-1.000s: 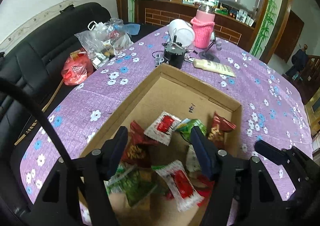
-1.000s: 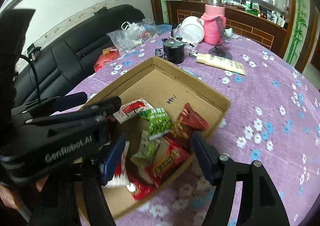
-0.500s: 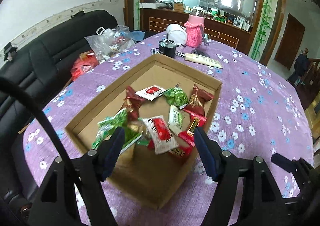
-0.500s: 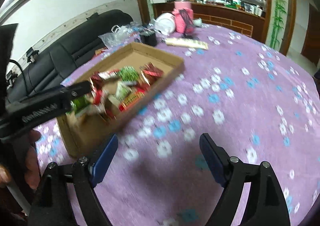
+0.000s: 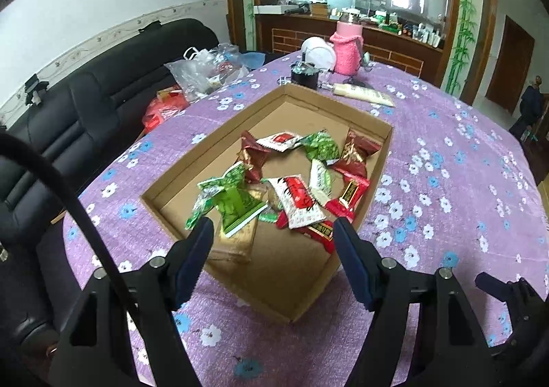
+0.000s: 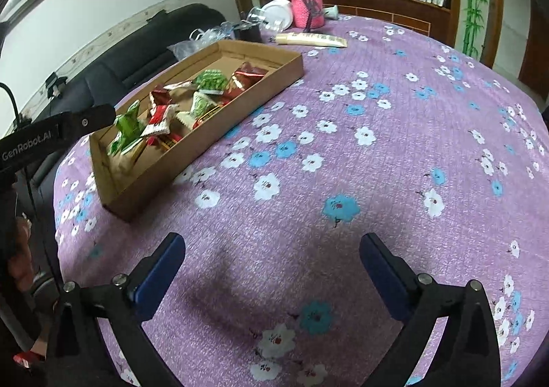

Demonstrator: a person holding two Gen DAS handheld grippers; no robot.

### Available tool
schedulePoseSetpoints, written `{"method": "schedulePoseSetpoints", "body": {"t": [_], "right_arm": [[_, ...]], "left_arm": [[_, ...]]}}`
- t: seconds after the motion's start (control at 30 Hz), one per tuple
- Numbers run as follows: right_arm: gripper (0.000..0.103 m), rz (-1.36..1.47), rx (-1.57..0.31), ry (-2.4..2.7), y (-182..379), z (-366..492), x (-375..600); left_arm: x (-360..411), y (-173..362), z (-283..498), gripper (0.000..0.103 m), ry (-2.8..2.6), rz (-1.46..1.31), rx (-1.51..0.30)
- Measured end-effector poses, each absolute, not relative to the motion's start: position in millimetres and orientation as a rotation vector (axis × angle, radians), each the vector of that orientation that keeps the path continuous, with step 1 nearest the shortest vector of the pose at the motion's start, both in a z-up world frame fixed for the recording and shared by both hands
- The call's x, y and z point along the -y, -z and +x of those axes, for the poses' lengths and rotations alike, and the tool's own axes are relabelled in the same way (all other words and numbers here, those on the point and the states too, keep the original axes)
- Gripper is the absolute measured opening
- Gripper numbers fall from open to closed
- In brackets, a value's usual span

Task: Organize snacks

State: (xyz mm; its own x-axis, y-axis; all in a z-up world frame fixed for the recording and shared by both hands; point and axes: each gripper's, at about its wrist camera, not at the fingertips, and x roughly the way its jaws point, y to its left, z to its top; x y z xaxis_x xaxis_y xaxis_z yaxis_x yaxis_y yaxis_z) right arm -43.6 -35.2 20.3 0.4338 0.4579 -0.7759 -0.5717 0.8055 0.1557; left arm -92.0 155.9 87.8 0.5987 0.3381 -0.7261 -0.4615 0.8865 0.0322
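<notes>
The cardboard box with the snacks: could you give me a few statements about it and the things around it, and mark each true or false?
1. The snacks lie inside the open cardboard box. True.
2. The right gripper holds a snack. False: its jaws are opening over bare tablecloth with nothing between them.
3. A pink knitted cover stands beyond the box. True.
4. The box sits on a bare wooden table. False: it rests on a purple flowered tablecloth.
5. The left gripper grips a green packet. False: its jaws are opening, and the pads press on nothing.
</notes>
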Motion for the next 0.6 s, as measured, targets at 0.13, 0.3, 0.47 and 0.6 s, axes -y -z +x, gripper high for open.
{"method": "schedulePoseSetpoints", "body": {"t": [0.13, 0.3, 0.47, 0.6], "right_arm": [[0.101, -0.149, -0.919, -0.668, -22, -44, 35], [0.102, -0.158, -0.926, -0.679, -20, -43, 35], [0.102, -0.162, -0.931, -0.687, -19, -40, 35], [0.102, -0.165, -0.932, -0.694, -20, -40, 34]], "left_arm": [[-157, -89, -96, 0.085, -0.488, -0.187, -0.786], [-161, -94, -102, 0.101, -0.544, -0.187, -0.755], [-167, -104, -107, 0.103, -0.486, -0.238, -0.709], [-167, -109, -109, 0.103, -0.477, -0.230, -0.678]]}}
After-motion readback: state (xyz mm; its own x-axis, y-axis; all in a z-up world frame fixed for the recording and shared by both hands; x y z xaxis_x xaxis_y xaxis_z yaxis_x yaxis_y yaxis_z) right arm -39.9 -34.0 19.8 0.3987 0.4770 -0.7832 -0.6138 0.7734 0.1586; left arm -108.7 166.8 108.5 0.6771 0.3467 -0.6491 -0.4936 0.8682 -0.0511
